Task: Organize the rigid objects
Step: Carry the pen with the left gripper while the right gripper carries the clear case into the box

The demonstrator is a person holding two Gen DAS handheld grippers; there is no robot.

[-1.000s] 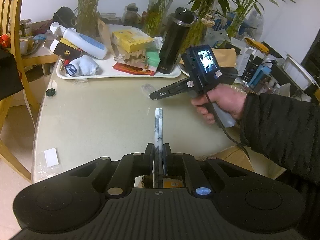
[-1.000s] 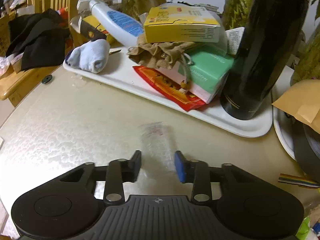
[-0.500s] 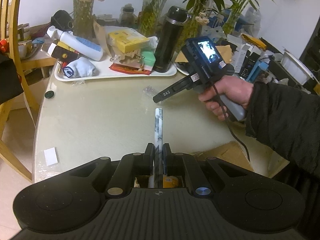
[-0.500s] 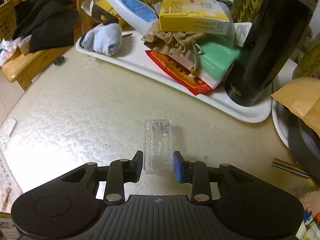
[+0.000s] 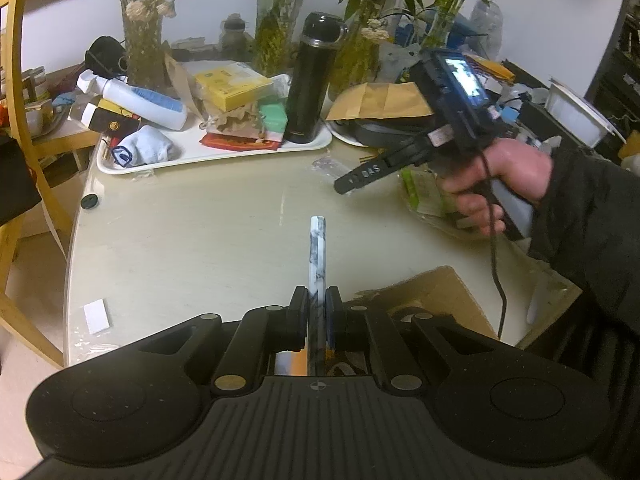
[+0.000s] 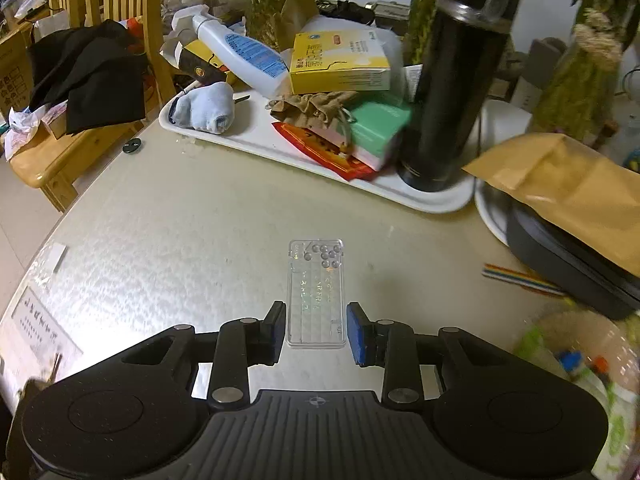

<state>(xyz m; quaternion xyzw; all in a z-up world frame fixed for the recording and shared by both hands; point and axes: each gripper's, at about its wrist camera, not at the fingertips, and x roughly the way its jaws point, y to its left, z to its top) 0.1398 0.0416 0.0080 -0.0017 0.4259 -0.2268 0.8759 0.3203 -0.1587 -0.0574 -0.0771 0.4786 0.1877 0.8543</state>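
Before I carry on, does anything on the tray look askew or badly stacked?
Yes. On the white tray the yellow cardboard box sits tilted on a crumpled brown drawstring pouch and a green-and-white box, with a white bottle lying on its side behind. The tall black flask stands upright.

Left hand-held gripper [image 5: 317, 312]: pitched downward, jaws closed tight on thin marbled slab [image 5: 317, 264] standing edge-up between pads, slab jutting forward past fingertips.

Right hand-held gripper [image 6: 316, 330]: pitched steeply down, jaws narrowly parted, pads against long sides of clear plastic case [image 6: 316, 292], case extending ahead of fingertips.

Right hand [image 5: 496, 184]: fist around pistol grip, dark sleeve [image 5: 592, 232] to wrist, ahead-right of left hand-held gripper.
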